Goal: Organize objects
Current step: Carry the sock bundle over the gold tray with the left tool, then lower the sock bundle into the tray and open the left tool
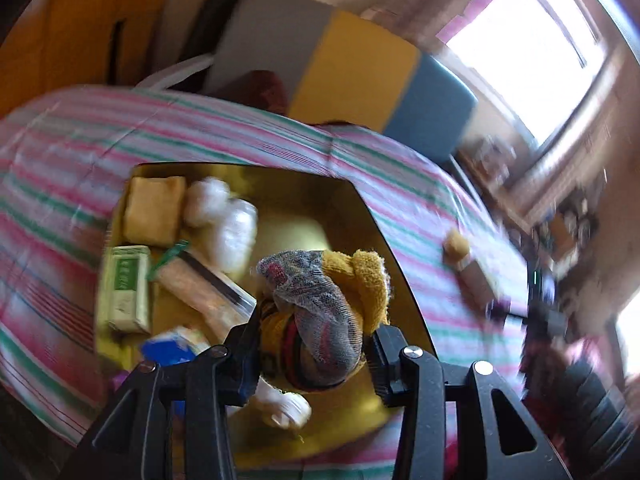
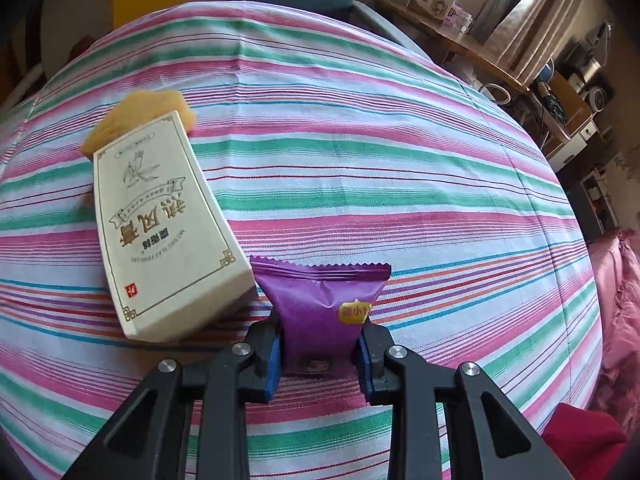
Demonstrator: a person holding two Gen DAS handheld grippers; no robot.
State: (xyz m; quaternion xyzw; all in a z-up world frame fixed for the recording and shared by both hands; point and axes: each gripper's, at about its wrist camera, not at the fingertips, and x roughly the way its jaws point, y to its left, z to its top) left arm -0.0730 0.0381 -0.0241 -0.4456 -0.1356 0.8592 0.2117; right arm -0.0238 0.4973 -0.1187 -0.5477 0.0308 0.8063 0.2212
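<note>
My left gripper (image 1: 314,332) is shut on a rolled bundle of socks (image 1: 320,300), yellow and grey-patterned, above a gold tray (image 1: 360,200). In the tray lie a tan packet (image 1: 154,210), a white plastic bag (image 1: 228,220), a green-and-white box (image 1: 126,288), a clear zip bag (image 1: 204,292) and a blue box (image 1: 168,346). My right gripper (image 2: 320,344) is shut on a purple snack packet (image 2: 320,304) just above the striped cloth (image 2: 360,160). Left of the packet lies a white printed box (image 2: 164,224), with a yellow spongy piece (image 2: 140,116) behind it.
The striped cloth (image 1: 72,152) covers the whole surface around the tray. A grey, yellow and blue panel (image 1: 352,64) stands behind it. A cluttered wooden desk (image 2: 480,52) is at the far right, and a red cloth (image 2: 580,440) lies at the near right edge.
</note>
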